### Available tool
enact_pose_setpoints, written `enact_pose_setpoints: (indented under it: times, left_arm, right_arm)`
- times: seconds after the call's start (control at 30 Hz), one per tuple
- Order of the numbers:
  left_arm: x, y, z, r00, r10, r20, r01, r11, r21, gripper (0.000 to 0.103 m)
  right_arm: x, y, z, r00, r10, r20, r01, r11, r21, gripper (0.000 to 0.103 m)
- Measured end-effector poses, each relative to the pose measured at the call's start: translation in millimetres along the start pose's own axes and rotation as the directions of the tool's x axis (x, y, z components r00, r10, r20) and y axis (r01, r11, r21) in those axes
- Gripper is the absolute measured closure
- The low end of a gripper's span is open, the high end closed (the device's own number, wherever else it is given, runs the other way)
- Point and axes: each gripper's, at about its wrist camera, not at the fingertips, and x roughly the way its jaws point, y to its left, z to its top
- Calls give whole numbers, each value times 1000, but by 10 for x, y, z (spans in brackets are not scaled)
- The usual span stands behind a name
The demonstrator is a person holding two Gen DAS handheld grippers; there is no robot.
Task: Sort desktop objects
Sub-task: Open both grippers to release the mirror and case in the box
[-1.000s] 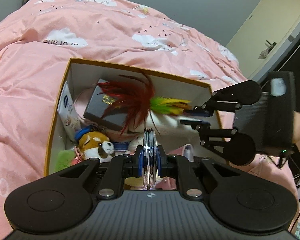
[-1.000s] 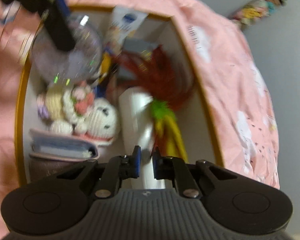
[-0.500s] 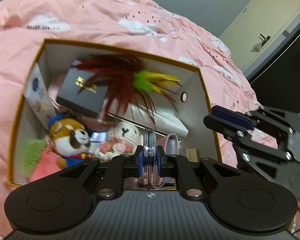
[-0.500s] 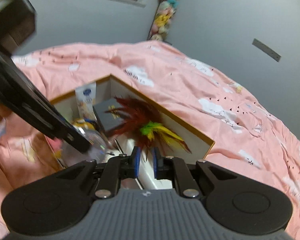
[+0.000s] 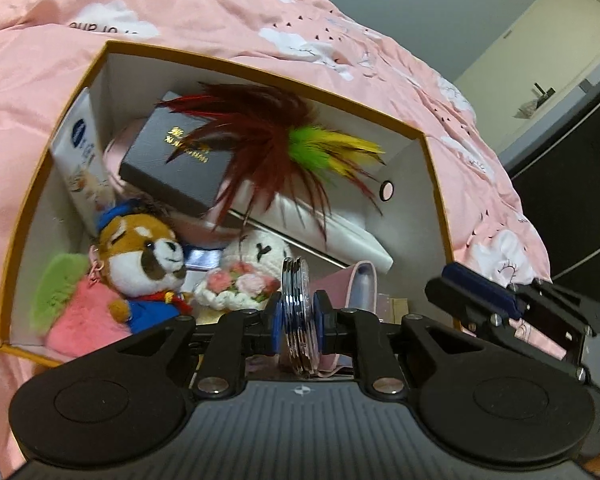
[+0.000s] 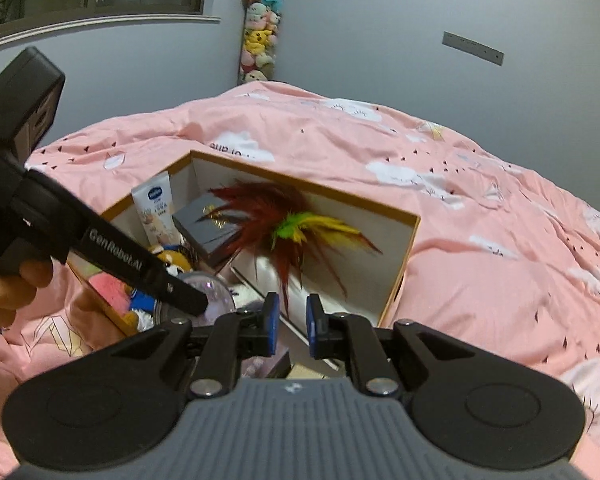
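Your left gripper (image 5: pixel 296 316) has its jaws clamped on a clear disc (image 5: pixel 296 320), and they are just beginning to ease apart, though the pads still press on it. You see the disc edge-on: its flat faces lie against the pads and its thin rim points forward along the fingers, standing upright, with the upper edge clear above the pads. It hangs over the near end of the box (image 5: pixel 260 70), directly above the pink case (image 5: pixel 356 284) and just right of the white crochet toy (image 5: pixel 256 268); the free spot looks to be straight below and slightly ahead. Released as it stands, the disc would likely land on its rim and tip sideways, so a lower drop seems wiser. Your right gripper (image 6: pixel 292 326) is off the box's near right corner, with nothing between its jaws as they widen a little. The left one is plainly the nearer. The feather toy (image 5: pixel 284 148) lies across the far half of the box, its long axis running left to right, yellow-green end toward the right wall.
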Motion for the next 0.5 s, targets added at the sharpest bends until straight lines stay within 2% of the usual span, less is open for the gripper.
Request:
enact_pose_setpoints:
  times: [0.07, 0.2, 0.37, 0.47, 0.5]
  left_arm:
    - [-10, -8, -12, 1000, 23, 3, -23, 1000, 7, 83]
    - [-30, -21, -53, 995, 102, 16, -102, 994, 24, 77]
    - [-132, -41, -113, 990, 132, 58, -134, 990, 41, 73]
    - [-261, -93, -166, 985, 132, 109, -139, 989, 57, 65]
    - [-311, -127, -189, 981, 139, 135, -150, 986, 69, 58]
  right_arm:
    - [1, 37, -32, 1000, 3, -4, -3, 1000, 10, 82]
    - [19, 81, -85, 1000, 9, -26, -7, 999, 47, 81]
    - [-15, 92, -129, 999, -1, -34, 4, 994, 105, 75]
    - [-52, 108, -128, 999, -15, -33, 19, 992, 125, 69]
    - [-61, 106, -118, 999, -19, -36, 24, 990, 141, 68]
